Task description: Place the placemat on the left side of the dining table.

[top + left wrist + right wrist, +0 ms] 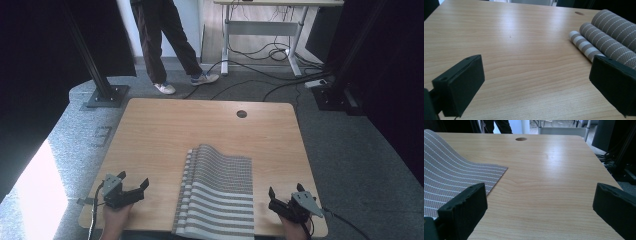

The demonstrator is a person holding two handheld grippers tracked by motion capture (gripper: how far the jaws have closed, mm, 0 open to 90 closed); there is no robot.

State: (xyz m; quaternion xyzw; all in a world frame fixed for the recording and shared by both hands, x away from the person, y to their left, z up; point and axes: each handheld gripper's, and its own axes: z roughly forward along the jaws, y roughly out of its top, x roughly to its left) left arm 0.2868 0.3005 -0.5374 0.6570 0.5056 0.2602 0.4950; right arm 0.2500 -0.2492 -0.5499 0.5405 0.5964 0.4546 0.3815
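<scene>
A stack of grey-and-white striped woven mats [217, 197] lies at the middle of the wooden table [165, 135], reaching its front edge; the far end curls upward. My left gripper [133, 179] rests to the left of the stack, open, with nothing between its jaws. In the left gripper view the gripper [536, 82] faces bare wood, with the mats' rolled edges [609, 37] at the right. My right gripper [285, 190] sits to the right of the stack, also open and empty. The right gripper view has the gripper [539, 207] over bare wood and the top mat [449, 170] at the left.
A round cable hole [241, 114] is near the table's far edge. A person [162, 40] stands on the carpet beyond the table. A black stand base [105, 95] sits at the far left, another desk's frame [265, 30] and floor cables [280, 80] behind.
</scene>
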